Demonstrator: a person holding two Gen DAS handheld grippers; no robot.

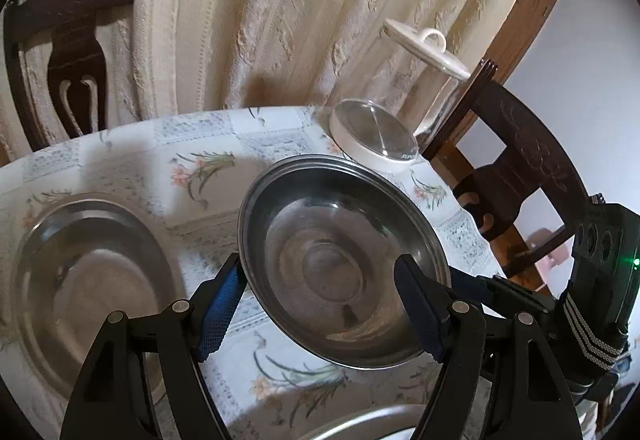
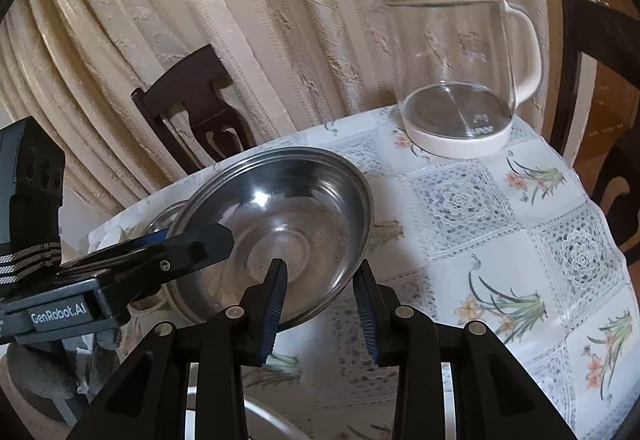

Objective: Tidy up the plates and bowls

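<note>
Two steel dishes visible over the floral tablecloth (image 2: 500, 240); flat plate (image 1: 92, 280) lies at left; tilted steel bowl (image 2: 280, 224) raised above cloth; left gripper (image 1: 320, 304) fingers spread, straddling bowl; right gripper (image 2: 322, 300) fingers apart astride its near rim; grip uncertain.

A glass kettle (image 2: 460, 72) with a cream lid and handle stands upright near the far edge of a round table, on a white tablecloth (image 2: 520, 240) printed with lace squares and orange flowers. Dark wooden chairs (image 1: 60, 52) ring the table. A heavy cream curtain (image 1: 280, 8) hangs in folds behind, beside a wooden door (image 1: 528, 0).
</note>
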